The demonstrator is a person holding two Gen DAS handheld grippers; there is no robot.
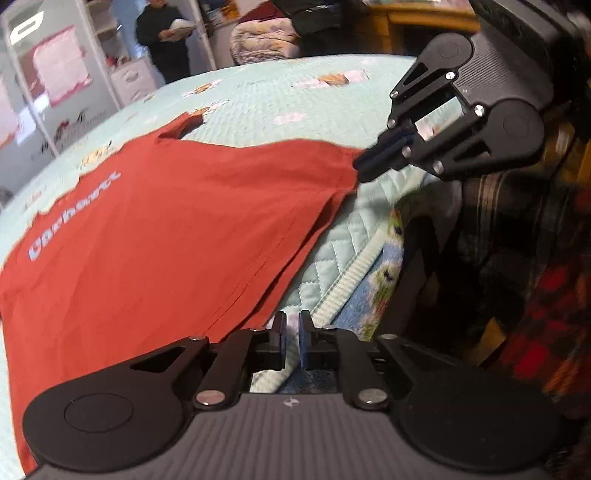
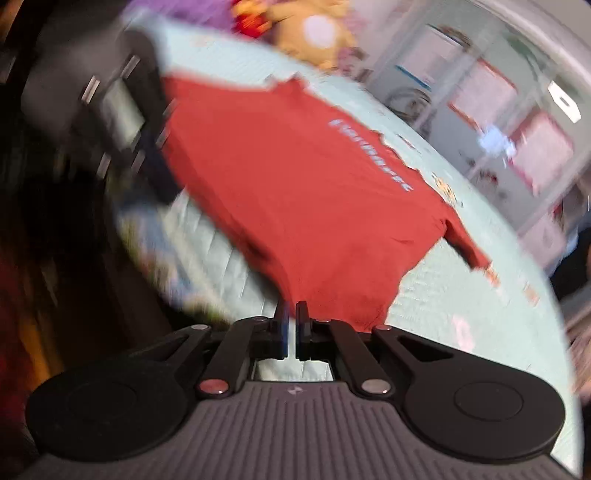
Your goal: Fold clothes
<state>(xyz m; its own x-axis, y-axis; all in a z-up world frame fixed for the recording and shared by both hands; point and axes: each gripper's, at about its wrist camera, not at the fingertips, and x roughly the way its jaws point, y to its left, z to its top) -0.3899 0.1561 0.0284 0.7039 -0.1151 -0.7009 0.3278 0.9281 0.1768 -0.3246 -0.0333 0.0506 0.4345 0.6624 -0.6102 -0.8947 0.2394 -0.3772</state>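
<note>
A red T-shirt with pale lettering lies spread, print up, on a light mint quilted bed cover. My right gripper is shut on one hem corner, and the cloth pulls taut from it. My left gripper sits at the other hem corner near the bed's edge, its fingers nearly together with the shirt's edge at the left pad. In the blurred right wrist view the left gripper is a dark shape at the shirt's left corner. The hem hangs slightly lifted between the two grippers.
The bed's edge with a patterned sheet runs just right of the hem. Dark plaid cloth fills the right side. A person stands at the back by white shelves. A bedding bundle and a plush toy lie beyond the bed.
</note>
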